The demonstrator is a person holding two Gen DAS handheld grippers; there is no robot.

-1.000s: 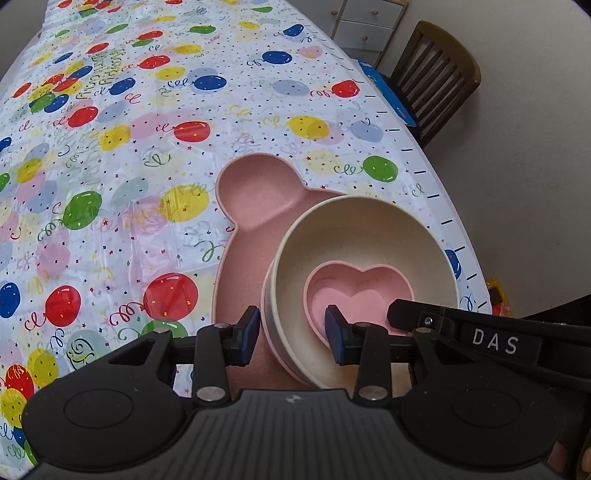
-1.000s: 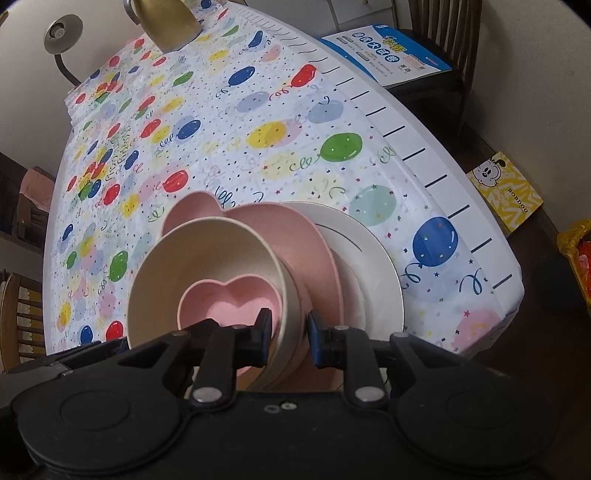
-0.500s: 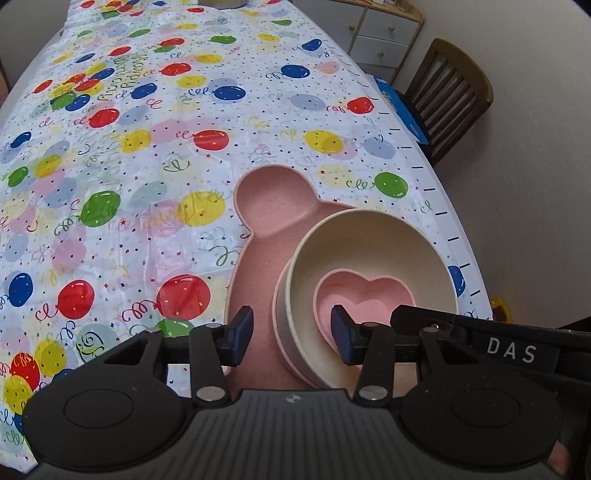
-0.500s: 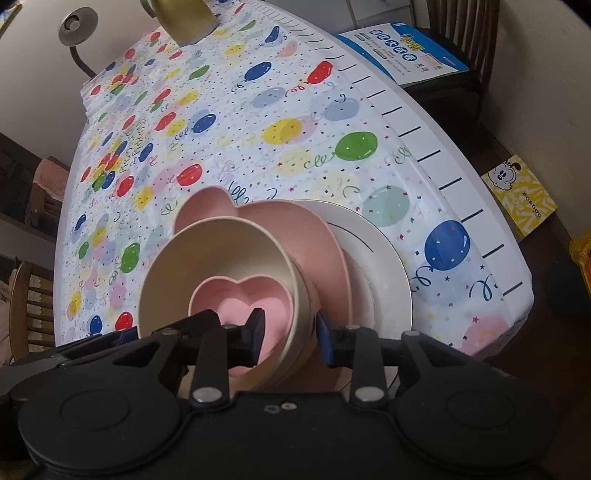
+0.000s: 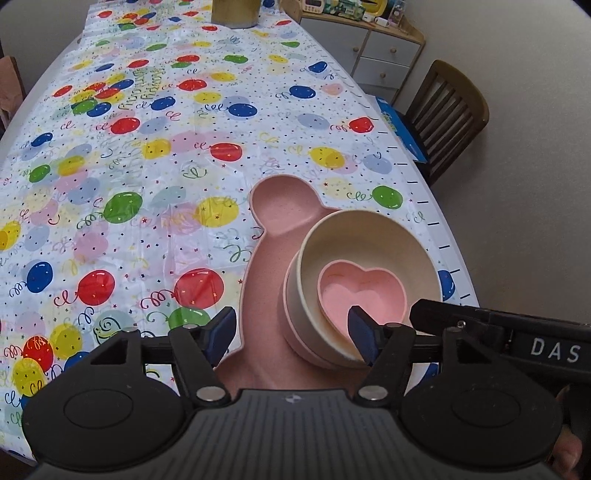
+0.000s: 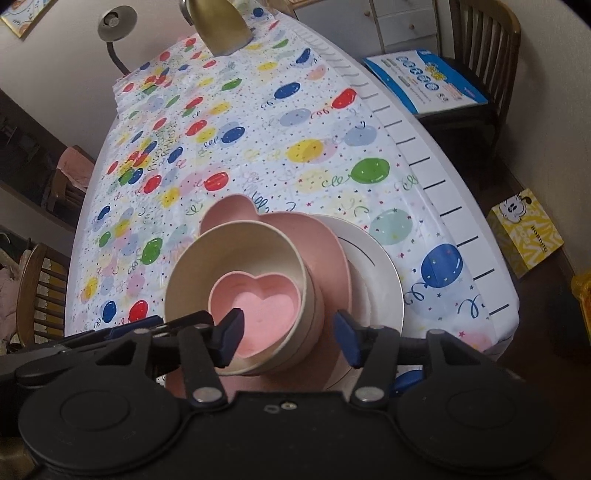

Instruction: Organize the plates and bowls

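Note:
A pink heart-shaped bowl (image 5: 364,288) sits inside a cream bowl (image 5: 365,236), nested in a pink bowl (image 5: 295,325), on a pink bear-shaped plate (image 5: 284,206). In the right wrist view the heart bowl (image 6: 258,299), cream bowl (image 6: 236,243) and bear plate (image 6: 295,229) rest on a white plate (image 6: 373,273). My left gripper (image 5: 291,332) is open, raised above the stack's near edge. My right gripper (image 6: 288,332) is open and empty, also above the stack's near edge.
The balloon tablecloth (image 5: 147,147) covers the table; its right edge (image 6: 454,206) is close to the stack. A gold lamp base (image 6: 221,26) stands at the far end. A chair (image 5: 447,118) with a blue booklet (image 6: 424,85) stands to the right. A yellow box (image 6: 524,232) lies on the floor.
Both grippers opened wide, letting go of the bowl rims, and drew back and upward. The stack stays in place.

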